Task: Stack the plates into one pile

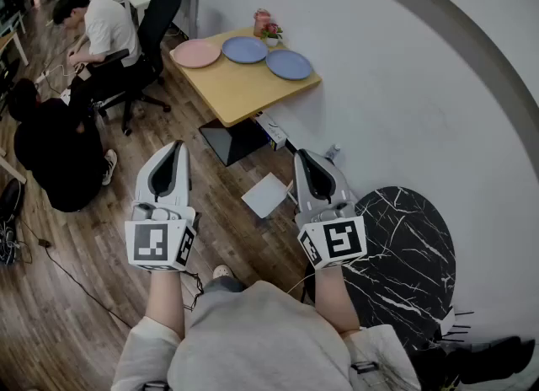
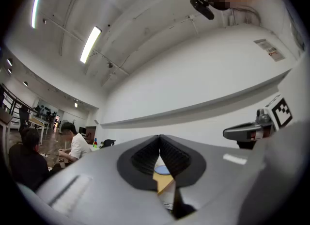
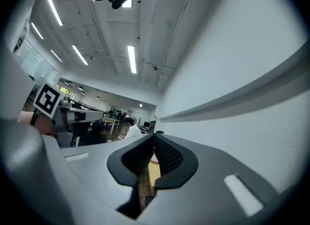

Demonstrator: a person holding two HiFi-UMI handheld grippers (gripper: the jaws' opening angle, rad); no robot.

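Observation:
Three plates lie in a row on the far side of a small wooden table point(image 1: 244, 90): a pink plate point(image 1: 195, 53) at the left, a blue plate point(image 1: 245, 50) in the middle and another blue plate point(image 1: 289, 64) at the right. My left gripper point(image 1: 176, 147) and right gripper point(image 1: 301, 157) are held side by side well short of the table, both shut and empty. Between the left jaws a blue plate point(image 2: 162, 170) and the table top point(image 2: 163, 183) show; between the right jaws a sliver of the pink plate point(image 3: 154, 158) shows.
A small pot of flowers point(image 1: 266, 24) stands at the table's back edge by the white wall. Two seated people point(image 1: 99, 31) and an office chair point(image 1: 156, 18) are at the left. A dark panel point(image 1: 232, 139) and a white sheet point(image 1: 266, 195) lie on the floor under the table.

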